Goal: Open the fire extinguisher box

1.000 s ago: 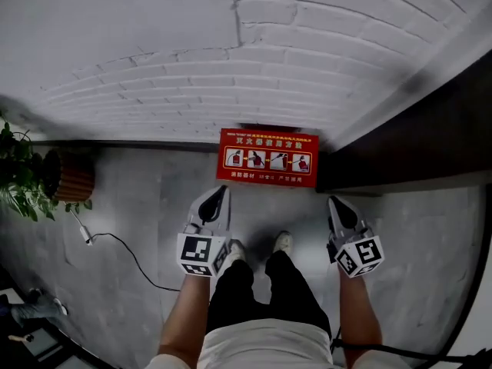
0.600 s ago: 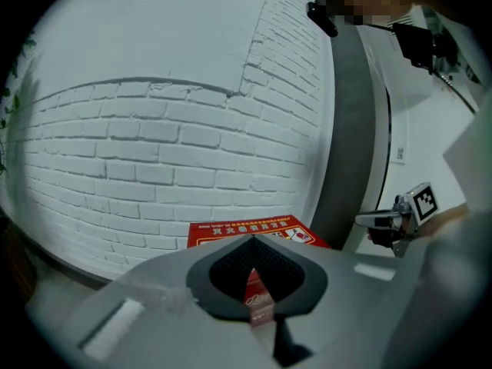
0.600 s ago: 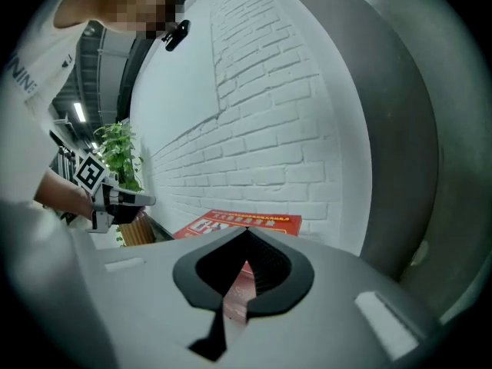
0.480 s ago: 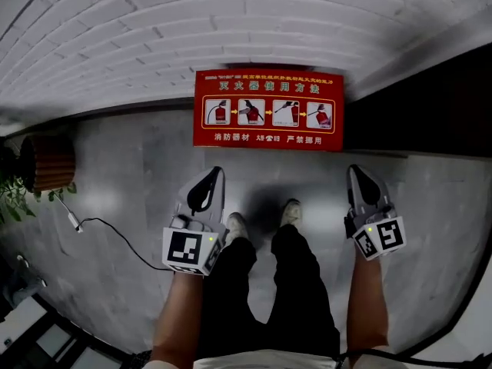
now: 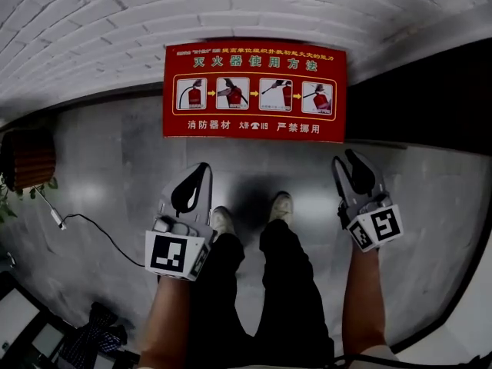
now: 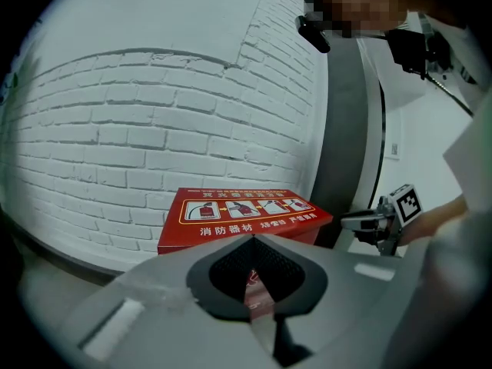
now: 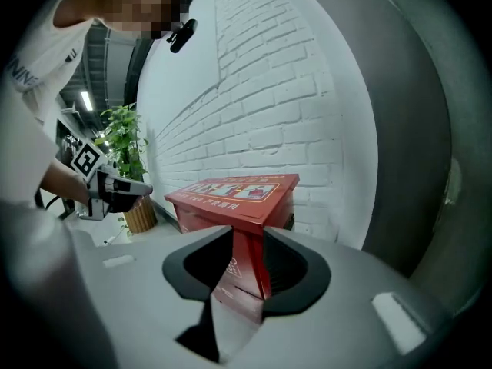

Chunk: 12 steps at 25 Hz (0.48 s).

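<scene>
The red fire extinguisher box [image 5: 254,91] stands on the grey floor against the white brick wall, its lid down and printed with picture instructions. It also shows in the left gripper view as the box [image 6: 242,214] and in the right gripper view as the box [image 7: 234,194]. My left gripper [image 5: 204,167] hangs short of the box's left front, its tips together and empty [image 6: 254,238]. My right gripper [image 5: 344,157] is off the box's right front corner. Its jaws are opening, with a gap between the tips [image 7: 247,233] and nothing held.
A dark panel [image 5: 430,91] fills the wall right of the box. A potted plant [image 5: 27,160] stands at the far left, with a cable [image 5: 84,225] trailing over the floor. The person's legs and shoes [image 5: 280,204] are between the grippers.
The box has come closer and larger in the head view as the person stepped up to it. Both grippers moved forward with them. The right gripper's jaws have parted.
</scene>
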Each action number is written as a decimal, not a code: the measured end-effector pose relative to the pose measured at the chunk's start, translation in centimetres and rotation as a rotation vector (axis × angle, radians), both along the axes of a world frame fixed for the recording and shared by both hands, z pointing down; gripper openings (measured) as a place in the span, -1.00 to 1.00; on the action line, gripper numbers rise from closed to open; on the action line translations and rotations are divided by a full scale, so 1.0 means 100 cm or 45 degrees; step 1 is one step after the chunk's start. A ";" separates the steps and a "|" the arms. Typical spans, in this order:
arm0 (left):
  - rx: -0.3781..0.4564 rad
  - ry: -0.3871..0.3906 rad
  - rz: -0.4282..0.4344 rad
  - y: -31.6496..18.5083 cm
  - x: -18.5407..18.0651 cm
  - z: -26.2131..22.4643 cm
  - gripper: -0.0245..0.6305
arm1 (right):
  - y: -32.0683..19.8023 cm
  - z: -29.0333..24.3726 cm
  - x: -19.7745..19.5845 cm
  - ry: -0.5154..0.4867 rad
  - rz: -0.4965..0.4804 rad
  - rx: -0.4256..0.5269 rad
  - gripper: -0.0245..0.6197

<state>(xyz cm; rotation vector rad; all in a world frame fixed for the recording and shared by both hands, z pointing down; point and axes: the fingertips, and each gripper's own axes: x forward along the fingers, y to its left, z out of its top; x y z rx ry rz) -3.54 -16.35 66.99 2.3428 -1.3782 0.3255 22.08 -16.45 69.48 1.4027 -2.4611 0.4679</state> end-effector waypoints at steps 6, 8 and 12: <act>-0.007 0.001 -0.007 0.005 -0.005 0.001 -0.91 | -0.021 0.013 0.002 0.050 -0.053 -0.002 -0.51; -0.015 0.004 -0.010 0.003 -0.008 -0.003 -0.92 | -0.025 0.011 -0.001 0.051 -0.064 -0.010 -0.51; -0.013 0.011 -0.014 0.004 -0.008 0.000 -0.92 | -0.025 0.013 -0.004 0.039 -0.091 -0.009 -0.56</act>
